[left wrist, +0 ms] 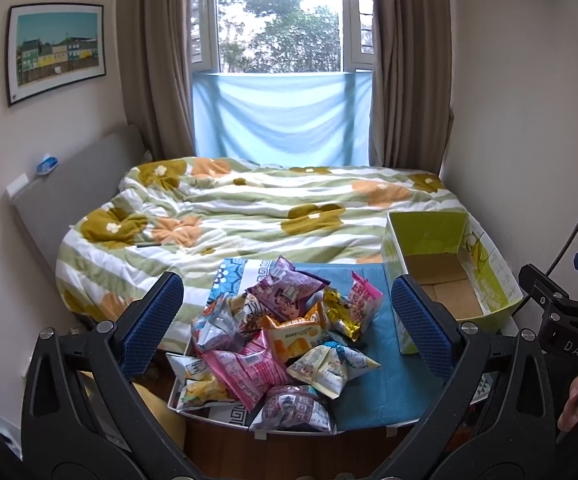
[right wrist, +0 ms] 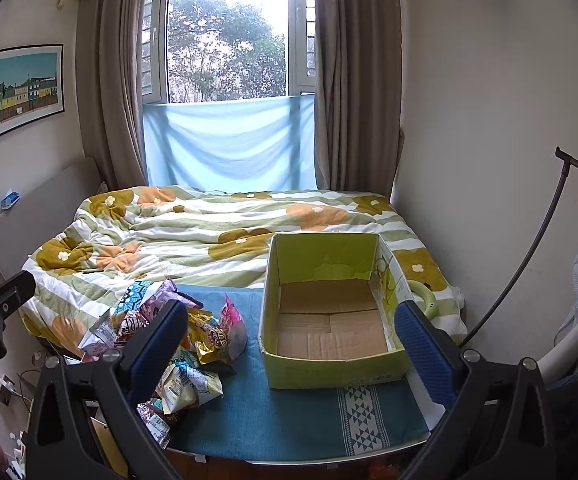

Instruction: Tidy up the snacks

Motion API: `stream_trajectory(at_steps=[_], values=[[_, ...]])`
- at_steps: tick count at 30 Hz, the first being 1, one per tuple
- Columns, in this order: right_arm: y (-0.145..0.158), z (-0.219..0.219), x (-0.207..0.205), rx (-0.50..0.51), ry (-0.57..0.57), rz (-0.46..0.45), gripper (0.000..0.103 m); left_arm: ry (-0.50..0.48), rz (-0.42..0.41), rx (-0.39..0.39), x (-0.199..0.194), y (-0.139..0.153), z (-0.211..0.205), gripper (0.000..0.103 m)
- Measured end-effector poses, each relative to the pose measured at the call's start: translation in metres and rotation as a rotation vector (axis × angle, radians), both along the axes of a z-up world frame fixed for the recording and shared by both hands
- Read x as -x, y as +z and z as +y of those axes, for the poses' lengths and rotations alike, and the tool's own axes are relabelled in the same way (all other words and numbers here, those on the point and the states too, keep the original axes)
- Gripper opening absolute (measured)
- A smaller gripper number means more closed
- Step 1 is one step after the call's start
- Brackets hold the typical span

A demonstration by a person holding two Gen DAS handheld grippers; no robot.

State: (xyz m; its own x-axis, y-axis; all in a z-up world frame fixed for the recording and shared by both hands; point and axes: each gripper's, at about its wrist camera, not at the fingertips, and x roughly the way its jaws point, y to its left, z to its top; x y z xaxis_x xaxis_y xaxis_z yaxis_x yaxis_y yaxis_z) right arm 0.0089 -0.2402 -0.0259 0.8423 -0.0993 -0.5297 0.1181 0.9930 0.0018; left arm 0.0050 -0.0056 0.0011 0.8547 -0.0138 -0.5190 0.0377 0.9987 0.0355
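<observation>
A heap of colourful snack packets (left wrist: pixel 273 340) lies on the left part of a small table covered with a blue cloth (left wrist: pixel 381 376). In the right wrist view the heap (right wrist: pixel 185 344) sits left of an empty green cardboard box (right wrist: pixel 329 316). The box (left wrist: pixel 445 280) stands at the right end of the table in the left wrist view. My left gripper (left wrist: pixel 287 320) is open and empty, hovering above and in front of the heap. My right gripper (right wrist: pixel 293 344) is open and empty, in front of the box's near left corner.
A bed with a flowered striped quilt (left wrist: pixel 249 216) lies right behind the table. A window with brown curtains (right wrist: pixel 229 80) is at the back. A black lamp stand (right wrist: pixel 529 256) and a fan stand at the right. The right gripper's body (left wrist: pixel 561 320) shows at the left wrist view's right edge.
</observation>
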Motion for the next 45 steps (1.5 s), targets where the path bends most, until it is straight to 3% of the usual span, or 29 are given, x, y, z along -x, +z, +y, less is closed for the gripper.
stream_trajectory(at_steps=[45], values=[[-0.0027, 0.0042, -0.004, -0.002, 0.001, 0.008, 0.103, 0.006, 0.017, 0.012, -0.001, -0.0066, 0.0053, 0.103]])
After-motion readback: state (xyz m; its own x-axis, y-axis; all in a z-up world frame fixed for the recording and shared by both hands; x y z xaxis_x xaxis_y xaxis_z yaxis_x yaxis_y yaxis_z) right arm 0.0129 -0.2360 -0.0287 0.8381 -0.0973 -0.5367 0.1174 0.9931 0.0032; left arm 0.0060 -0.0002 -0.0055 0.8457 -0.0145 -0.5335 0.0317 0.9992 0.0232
